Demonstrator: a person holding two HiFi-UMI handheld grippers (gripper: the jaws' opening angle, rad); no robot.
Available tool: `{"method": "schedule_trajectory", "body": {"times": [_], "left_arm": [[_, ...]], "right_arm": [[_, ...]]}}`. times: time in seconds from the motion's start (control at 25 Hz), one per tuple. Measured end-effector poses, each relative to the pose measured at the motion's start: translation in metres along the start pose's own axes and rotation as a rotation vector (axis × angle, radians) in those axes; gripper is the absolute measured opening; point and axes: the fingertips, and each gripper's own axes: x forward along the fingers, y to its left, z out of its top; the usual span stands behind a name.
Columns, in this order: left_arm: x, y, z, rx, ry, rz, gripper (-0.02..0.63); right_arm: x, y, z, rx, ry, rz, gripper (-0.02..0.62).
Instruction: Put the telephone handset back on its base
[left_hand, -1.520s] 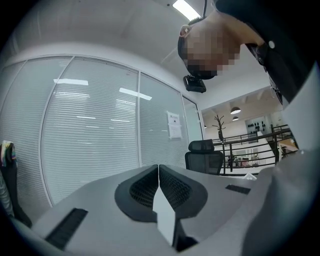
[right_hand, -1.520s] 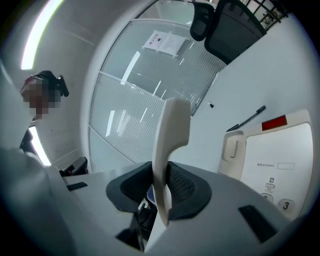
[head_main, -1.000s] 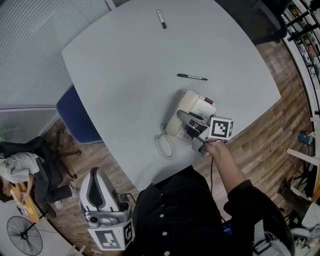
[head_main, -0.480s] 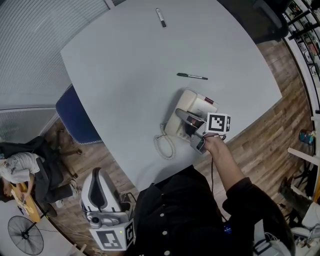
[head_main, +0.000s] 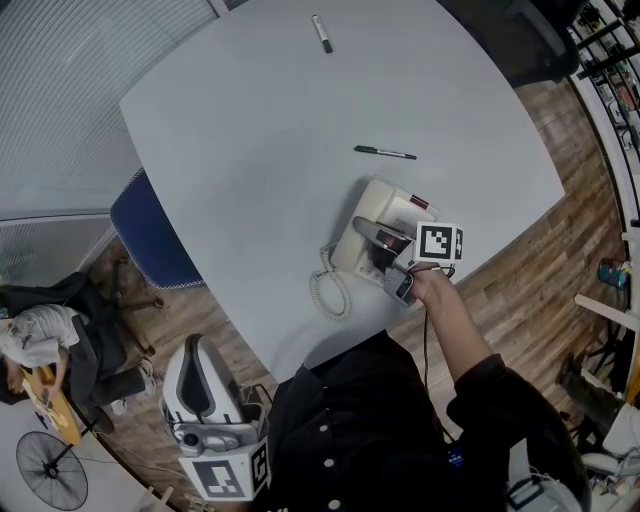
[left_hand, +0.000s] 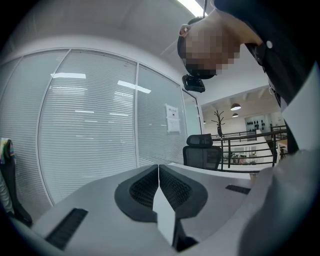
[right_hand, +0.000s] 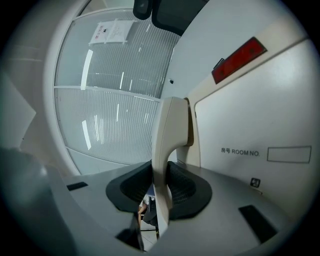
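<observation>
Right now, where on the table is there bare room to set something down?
The widest bare patch of the table lies between its left edge, the marker and the pen. A smaller one lies beyond the pen, toward the right edge. Crowded: the near corner, with the telephone base, its coiled cord and the right gripper holding the handset.

Wears black shirt (head_main: 345, 430) with pale buttons, long black sleeve (head_main: 495, 400). Left gripper (left_hand: 159, 182): white shell, dark ribbed pads (left_hand: 142, 187), black-and-white marker cube (head_main: 222, 478). Right gripper (right_hand: 161, 187): second marker cube (head_main: 438, 243), thin dark cable (head_main: 424, 345).
</observation>
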Motion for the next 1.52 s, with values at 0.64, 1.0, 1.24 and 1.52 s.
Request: {"method": "schedule_trajectory", "body": {"times": [0.64,1.0,1.24,1.52], "left_arm": [[0.005,-0.004,0.001,0.002,-0.001,-0.020,0.020],[0.004,-0.007,0.001,0.006,-0.007,-0.029,0.020],[0.004,-0.011,0.003,0.007,-0.011,-0.039,0.020],[0.003,-0.012,0.003,0.010,-0.016,-0.045,0.020]], "right_arm": [[-0.009,0.008,0.005,0.023,-0.005,0.081,0.221],[-0.029,-0.002,0.007,0.056,-0.082,0.051,0.188],[-0.030,-0.009,0.003,0.023,-0.079,0.013,0.152],[-0.030,-0.015,-0.001,0.049,-0.088,-0.045,0.098]]}}
